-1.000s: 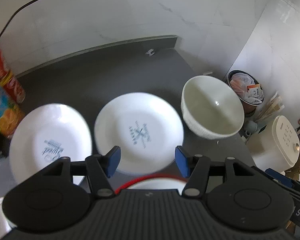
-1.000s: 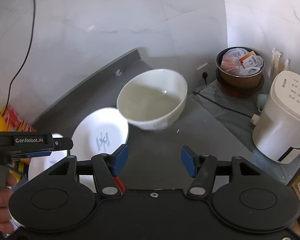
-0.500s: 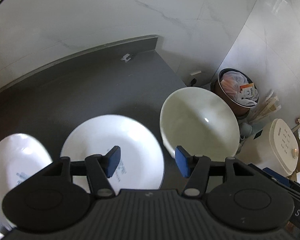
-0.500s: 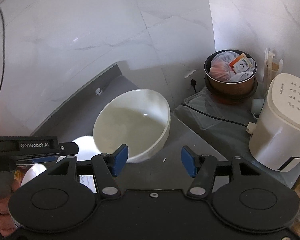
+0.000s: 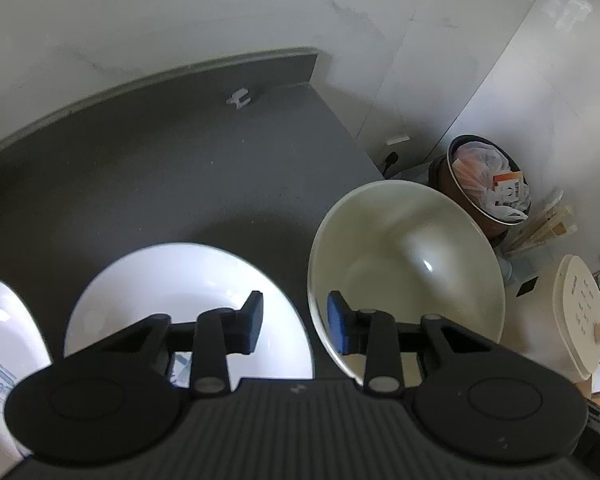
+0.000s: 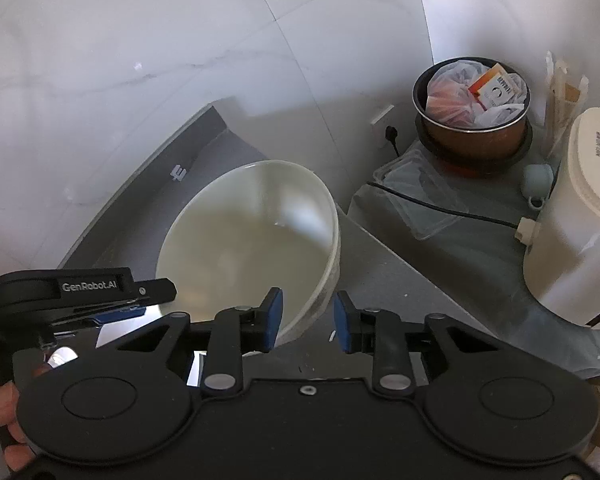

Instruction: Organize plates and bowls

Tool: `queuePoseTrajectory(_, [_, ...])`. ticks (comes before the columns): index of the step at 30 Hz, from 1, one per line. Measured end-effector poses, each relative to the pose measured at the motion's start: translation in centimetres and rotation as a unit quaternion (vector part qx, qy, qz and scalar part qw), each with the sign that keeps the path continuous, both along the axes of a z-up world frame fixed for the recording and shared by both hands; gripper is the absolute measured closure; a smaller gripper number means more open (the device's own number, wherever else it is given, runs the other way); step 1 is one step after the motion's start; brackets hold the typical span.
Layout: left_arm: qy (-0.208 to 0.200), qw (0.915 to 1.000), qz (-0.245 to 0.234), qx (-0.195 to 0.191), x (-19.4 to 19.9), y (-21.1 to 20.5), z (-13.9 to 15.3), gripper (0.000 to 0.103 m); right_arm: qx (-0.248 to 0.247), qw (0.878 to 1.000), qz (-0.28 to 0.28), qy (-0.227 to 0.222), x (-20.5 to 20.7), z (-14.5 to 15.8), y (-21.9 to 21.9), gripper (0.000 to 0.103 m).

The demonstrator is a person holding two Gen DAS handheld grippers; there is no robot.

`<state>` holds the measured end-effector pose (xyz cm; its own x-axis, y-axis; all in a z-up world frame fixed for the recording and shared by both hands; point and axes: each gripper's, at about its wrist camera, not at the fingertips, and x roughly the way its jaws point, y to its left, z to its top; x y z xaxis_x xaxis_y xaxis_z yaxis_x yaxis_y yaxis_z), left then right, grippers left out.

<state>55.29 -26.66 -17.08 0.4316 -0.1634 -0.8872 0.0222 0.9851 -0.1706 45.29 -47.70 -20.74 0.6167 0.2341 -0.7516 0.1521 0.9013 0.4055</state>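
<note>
A deep cream bowl (image 5: 412, 264) sits at the right end of the dark grey counter (image 5: 160, 168). My left gripper (image 5: 296, 326) is open, straddling the bowl's left rim: one pad inside the bowl, the other over a white plate (image 5: 180, 288). A second white plate with blue print (image 5: 4, 340) lies at the far left. In the right wrist view, my right gripper (image 6: 308, 324) is open around the near right wall of the bowl (image 6: 252, 232). Neither gripper's pads visibly press on the bowl.
The counter ends just right of the bowl. Lower down there are a copper pot stuffed with bags (image 6: 472, 120), a white appliance (image 6: 580, 220), a black cable (image 6: 440, 208) and a clear tray (image 6: 416, 200). A small white clip (image 5: 240, 98) lies by the back wall. A hand (image 6: 0, 400) holds the left gripper.
Both grippers moved forward and to the right, onto the bowl, and now straddle opposite sides of its rim. The jaws of both have narrowed. The bowl and plates have not moved.
</note>
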Motion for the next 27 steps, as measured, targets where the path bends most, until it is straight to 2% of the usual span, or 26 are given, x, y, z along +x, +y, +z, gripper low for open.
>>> queuePoseTrajectory(4, [-0.001,0.9999,-0.004,-0.009,0.6,0.0,-0.8,0.083,0.002,1.000,-0.003,0.011,0.8,-0.6,0.2,0.083])
queuePoseTrajectory(5, [-0.004,0.9999,-0.006,-0.011,0.6,-0.1,-0.8,0.085,0.002,1.000,-0.005,0.012,0.9,-0.8,0.2,0.083])
queuePoseTrajectory(7, [-0.011,0.9998,-0.012,-0.010,0.5,-0.5,-0.9,0.096,-0.005,1.000,-0.003,0.010,1.0,-0.8,0.4,0.083])
queuePoseTrajectory(8, [-0.013,0.9997,-0.017,-0.008,0.5,-0.8,-0.8,0.097,-0.011,1.000,0.001,0.009,1.0,-0.8,0.6,0.084])
queuePoseTrajectory(17, [-0.013,0.9997,-0.016,-0.011,-0.2,-0.5,0.3,0.097,-0.022,1.000,0.011,-0.006,0.2,0.5,0.7,0.085])
queuePoseTrajectory(27, [-0.028,0.9994,-0.012,-0.014,-2.5,0.2,3.4,0.097,-0.025,0.999,0.026,-0.033,-2.0,3.0,0.6,0.084])
